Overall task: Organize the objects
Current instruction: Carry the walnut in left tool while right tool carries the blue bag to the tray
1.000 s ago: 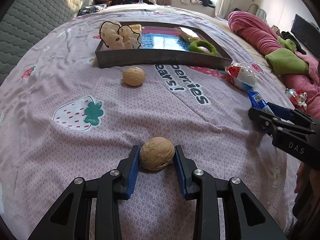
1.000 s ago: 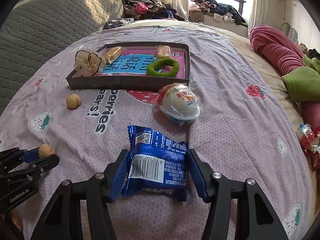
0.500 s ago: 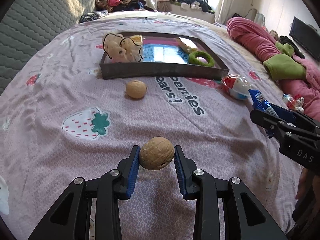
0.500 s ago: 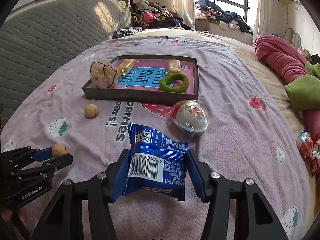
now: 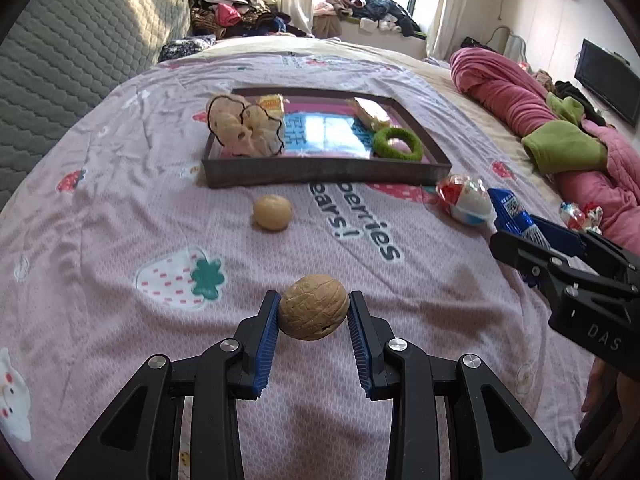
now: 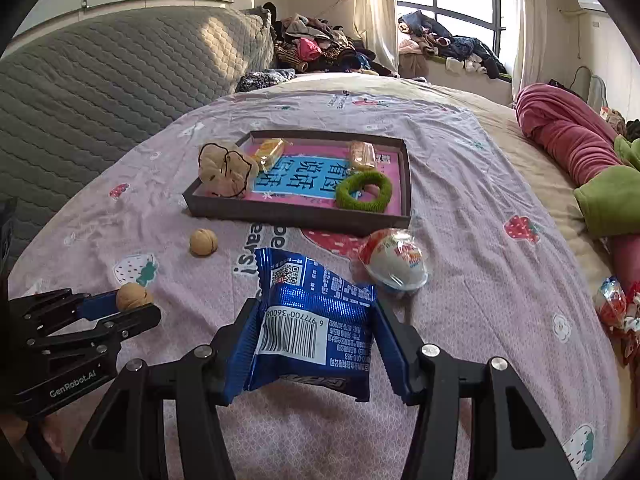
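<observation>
Bed: the pink strawberry bedsheet [image 5: 120,208] fills most of both views and carries all the things.
Tray: the dark tray [image 6: 304,216] lies in the upper middle of the frame; inside it are a beige scrunchie [image 6: 226,170], a green ring [image 6: 363,192] and two small wrapped snacks.
Blue packet: the blue snack packet [image 6: 316,320] stands in the lower middle of the right wrist view, squeezed between the fingers of the right gripper [image 6: 316,344], which are closed on its two sides.
Egg: a wrapped toy egg [image 6: 394,260] rests on the sheet just beside the packet, below the tray's near right corner.
Held walnut: the walnut [image 5: 313,306] sits between the blue pads of the left gripper [image 5: 313,320], which is closed on it; it seems lifted off the sheet.
Loose walnut: a second walnut [image 5: 272,212] lies on the sheet just in front of the tray.
Advice: I judge both loads go to the tray; carry them high over the near wall and release over a bare part, because the walnut can roll.
</observation>
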The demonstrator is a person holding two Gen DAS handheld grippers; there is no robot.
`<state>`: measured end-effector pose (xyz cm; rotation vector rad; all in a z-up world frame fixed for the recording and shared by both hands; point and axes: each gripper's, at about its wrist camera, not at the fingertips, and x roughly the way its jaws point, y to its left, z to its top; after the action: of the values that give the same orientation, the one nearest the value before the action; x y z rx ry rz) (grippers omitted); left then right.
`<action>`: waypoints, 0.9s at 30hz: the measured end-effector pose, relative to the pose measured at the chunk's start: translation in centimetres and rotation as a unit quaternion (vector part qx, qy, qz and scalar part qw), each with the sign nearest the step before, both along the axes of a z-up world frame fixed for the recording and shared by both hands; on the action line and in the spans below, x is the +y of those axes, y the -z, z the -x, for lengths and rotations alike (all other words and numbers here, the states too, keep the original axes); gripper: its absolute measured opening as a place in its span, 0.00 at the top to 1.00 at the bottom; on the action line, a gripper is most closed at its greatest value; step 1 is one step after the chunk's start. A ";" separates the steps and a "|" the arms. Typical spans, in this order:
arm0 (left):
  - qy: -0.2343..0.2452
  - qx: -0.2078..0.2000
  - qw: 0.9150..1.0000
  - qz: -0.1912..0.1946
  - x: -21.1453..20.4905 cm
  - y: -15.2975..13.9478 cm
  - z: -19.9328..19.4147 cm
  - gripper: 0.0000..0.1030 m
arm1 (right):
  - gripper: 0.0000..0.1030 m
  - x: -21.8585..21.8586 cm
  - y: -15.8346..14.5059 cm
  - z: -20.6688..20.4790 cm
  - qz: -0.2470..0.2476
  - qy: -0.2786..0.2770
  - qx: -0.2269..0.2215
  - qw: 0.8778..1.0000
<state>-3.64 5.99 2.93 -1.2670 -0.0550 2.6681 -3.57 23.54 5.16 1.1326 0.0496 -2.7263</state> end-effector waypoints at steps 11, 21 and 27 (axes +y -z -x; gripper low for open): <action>-0.002 0.030 1.000 0.005 0.5 -3.1 2.9 0.66 | 0.45 0.6 -2.3 2.0 0.010 0.003 0.018 1.000; 0.006 0.039 0.999 0.009 1.9 -4.3 6.4 0.66 | 0.45 1.5 -4.8 5.3 0.016 0.008 0.043 0.999; 0.006 0.044 0.999 0.005 2.4 -5.0 9.4 0.66 | 0.45 1.2 -6.1 7.5 0.020 0.003 0.058 0.998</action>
<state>-13.02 8.40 7.97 -1.1486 -0.0215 2.7131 -11.11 24.77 11.22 0.9656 0.0071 -2.7830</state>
